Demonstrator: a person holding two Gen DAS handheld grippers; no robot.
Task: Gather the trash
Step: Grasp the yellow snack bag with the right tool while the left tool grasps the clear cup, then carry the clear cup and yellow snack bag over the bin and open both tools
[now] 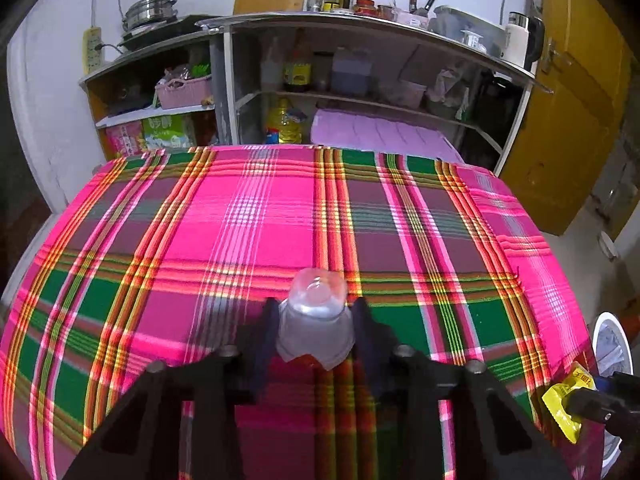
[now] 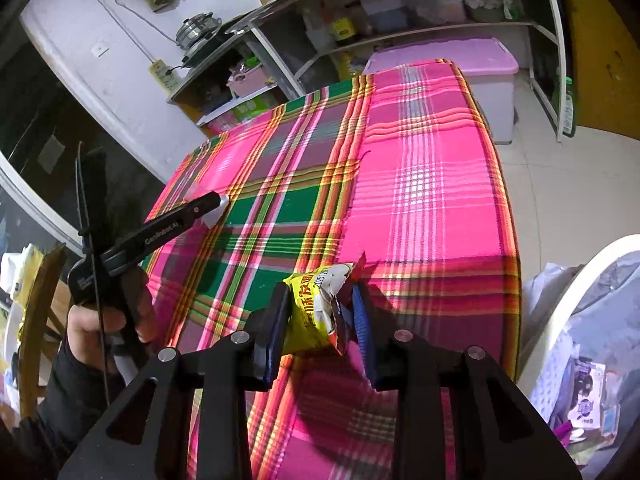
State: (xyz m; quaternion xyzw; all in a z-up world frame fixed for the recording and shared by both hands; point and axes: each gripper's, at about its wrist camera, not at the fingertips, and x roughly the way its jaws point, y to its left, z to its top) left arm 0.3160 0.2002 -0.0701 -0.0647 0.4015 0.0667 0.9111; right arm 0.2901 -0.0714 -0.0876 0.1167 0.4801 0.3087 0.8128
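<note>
At six o'clock on the plaid tablecloth point(image 1: 248, 216), a clear plastic cup point(image 1: 316, 320) is pinched by the left gripper point(image 1: 316, 332); a yellow snack wrapper point(image 2: 320, 312) is clamped in the right gripper point(image 2: 320, 320). Both remain to be dropped into the white bin point(image 2: 560, 304) at three o'clock, which already holds trash.

Cup point(image 1: 316, 320) on table point(image 1: 240, 240); bin point(image 2: 560, 320) right of it.

The room was bright, and the pink checked cloth point(image 1: 248, 216) glowed strongly. Dark shadows lay on it under the grippers. Both pictures bent round at the edges, with black corners. The far shelves point(image 1: 360, 80) looked a little blurry.
</note>
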